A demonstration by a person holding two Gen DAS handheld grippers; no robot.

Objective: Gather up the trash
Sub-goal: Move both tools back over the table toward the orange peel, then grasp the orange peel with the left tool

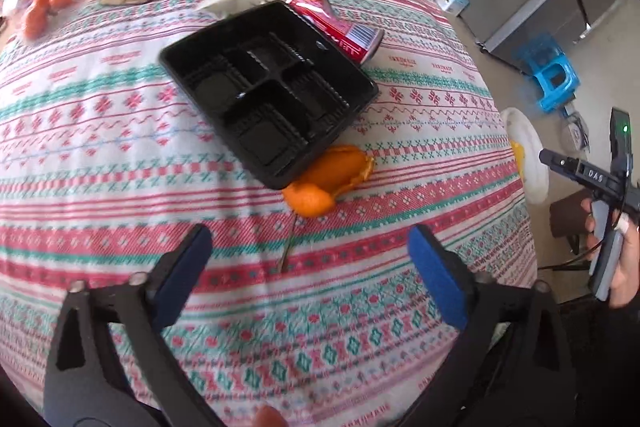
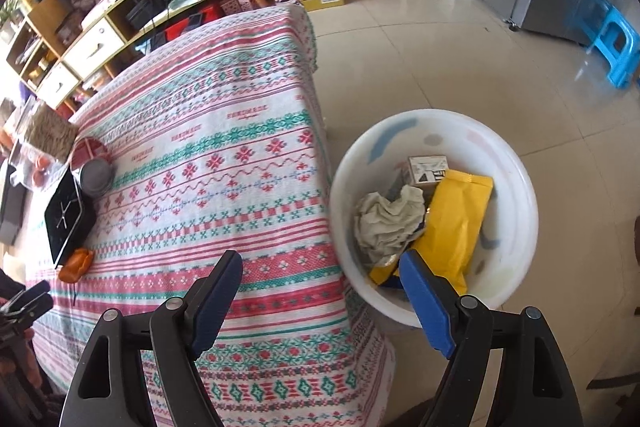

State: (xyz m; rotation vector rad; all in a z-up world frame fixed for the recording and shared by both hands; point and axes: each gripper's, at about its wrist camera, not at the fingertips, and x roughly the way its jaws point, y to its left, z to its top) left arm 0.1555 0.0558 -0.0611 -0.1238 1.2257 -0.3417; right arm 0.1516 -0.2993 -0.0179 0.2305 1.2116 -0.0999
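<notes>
Gaping empty, right claw [image 2: 320, 283] alone shows bin [image 2: 516, 163], seemingly paper-filled; left claw [image 1: 310, 251] apart.

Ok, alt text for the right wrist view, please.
The open right gripper hangs above the table edge, beside a white bin on the floor holding a yellow bag and crumpled paper.

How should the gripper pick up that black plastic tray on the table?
Probably by its thin raised rim. The black tray lies flat, far wider than the open left gripper, so come down from above at the corner nearest it, which rests on the orange peel and looks slightly lifted. One finger goes inside the wall, one outside.
</notes>
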